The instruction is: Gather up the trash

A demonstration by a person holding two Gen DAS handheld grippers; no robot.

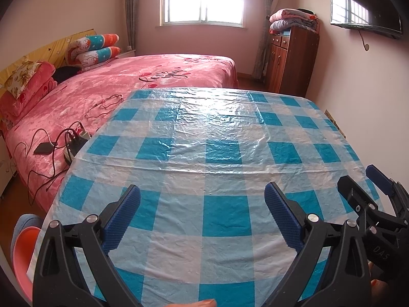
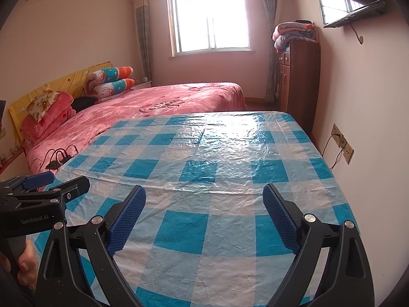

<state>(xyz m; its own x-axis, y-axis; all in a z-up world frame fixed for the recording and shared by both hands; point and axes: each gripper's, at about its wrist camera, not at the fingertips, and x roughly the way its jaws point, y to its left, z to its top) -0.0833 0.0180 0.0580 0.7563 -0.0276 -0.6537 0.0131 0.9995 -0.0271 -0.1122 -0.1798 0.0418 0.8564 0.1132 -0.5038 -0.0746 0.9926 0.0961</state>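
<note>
Glossy, crinkled plastic in blue and white checks covers the table (image 1: 217,138) under both my tools. My left gripper (image 1: 202,217) hangs over it with its two ribbed blue pads (image 1: 122,220) spread wide, nothing between them; my right gripper (image 2: 204,217) is released the same way, beside it. I cannot see any trash on the cloth in either view. Beyond lies one bed (image 1: 127,81) under a plush pink cover, with two rolled pillows (image 1: 98,48), a tangle of black cables (image 1: 51,153), one wooden cabinet (image 1: 288,61) topped with folded quilts (image 1: 294,19).
</note>
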